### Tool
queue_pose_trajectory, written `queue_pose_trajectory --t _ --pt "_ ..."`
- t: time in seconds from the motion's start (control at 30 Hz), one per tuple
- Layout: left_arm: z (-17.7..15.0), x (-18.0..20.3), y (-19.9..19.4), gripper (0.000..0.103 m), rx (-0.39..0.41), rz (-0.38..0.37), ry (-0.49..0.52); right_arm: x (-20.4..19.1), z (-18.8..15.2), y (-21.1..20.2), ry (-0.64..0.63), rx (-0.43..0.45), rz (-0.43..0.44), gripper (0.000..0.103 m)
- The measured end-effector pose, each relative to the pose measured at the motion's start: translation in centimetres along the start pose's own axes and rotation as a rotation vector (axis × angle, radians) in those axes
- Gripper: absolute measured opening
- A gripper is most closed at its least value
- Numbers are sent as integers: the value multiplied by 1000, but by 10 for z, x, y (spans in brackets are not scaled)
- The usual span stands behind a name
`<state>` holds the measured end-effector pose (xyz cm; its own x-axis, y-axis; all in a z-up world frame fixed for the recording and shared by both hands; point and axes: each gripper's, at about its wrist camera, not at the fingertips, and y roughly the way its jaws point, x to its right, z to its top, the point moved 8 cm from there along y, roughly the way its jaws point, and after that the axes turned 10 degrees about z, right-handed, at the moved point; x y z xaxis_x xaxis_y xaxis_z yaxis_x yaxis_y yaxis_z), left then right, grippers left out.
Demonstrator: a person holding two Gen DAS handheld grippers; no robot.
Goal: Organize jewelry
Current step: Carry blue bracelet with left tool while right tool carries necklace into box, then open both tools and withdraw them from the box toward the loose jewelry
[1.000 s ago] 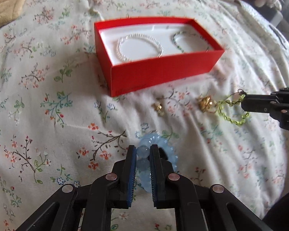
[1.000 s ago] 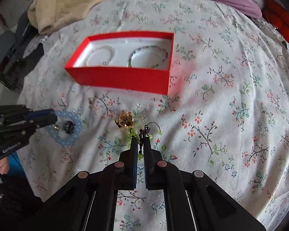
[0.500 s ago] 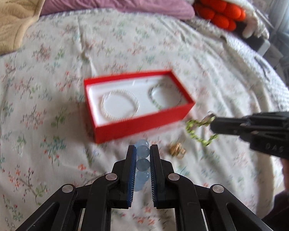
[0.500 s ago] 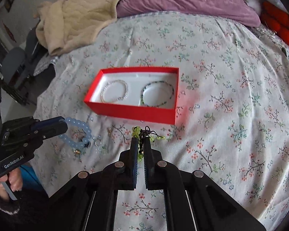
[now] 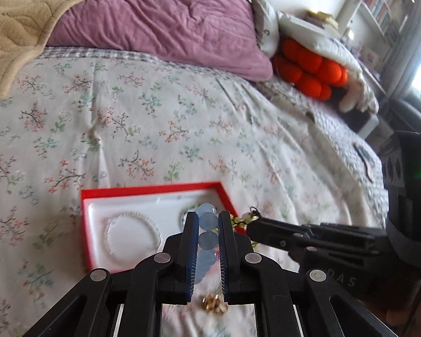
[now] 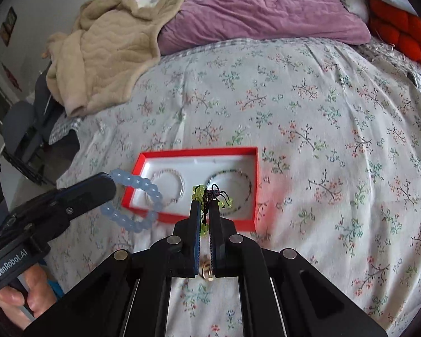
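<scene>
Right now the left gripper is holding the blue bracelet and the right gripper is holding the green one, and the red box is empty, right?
Not quite. The red box already holds two bracelets, a white one and a dark one, as the right wrist view shows. The rest is right.

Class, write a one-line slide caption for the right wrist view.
Right gripper holds a green bead bracelet above the red box; left gripper brings a blue bead bracelet.

Pale blue bead bracelet (image 6: 137,199), yellow-green bracelet (image 6: 203,193) with a dark cord, red box (image 6: 255,185) lined white, floral cream bedspread (image 6: 322,129), purple pillow (image 6: 261,8).
</scene>
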<state>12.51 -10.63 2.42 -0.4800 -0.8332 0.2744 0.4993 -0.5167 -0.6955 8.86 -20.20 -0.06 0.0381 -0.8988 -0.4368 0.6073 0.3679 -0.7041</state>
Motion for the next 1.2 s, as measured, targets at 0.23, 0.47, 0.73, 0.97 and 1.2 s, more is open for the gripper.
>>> queue_pose_trajectory --t 0.23,0.47,0.73,0.97,1.2 --pt "-6 -24 38 8 -56 84 -41 6 10 31 36 0 26 6" --pt "-7 -47 50 8 -47 201 -1 10 7 57 49 -39 19 6" --pt "-11 -54 57 9 -66 247 21 25 7 60 51 -50 -28 6" --pt "-12 -46 50 32 -68 256 40 30 9 46 85 -25 -17 29" --pt "-17 -47 37 64 -72 304 45 26 9 28 78 -2 -21 39"
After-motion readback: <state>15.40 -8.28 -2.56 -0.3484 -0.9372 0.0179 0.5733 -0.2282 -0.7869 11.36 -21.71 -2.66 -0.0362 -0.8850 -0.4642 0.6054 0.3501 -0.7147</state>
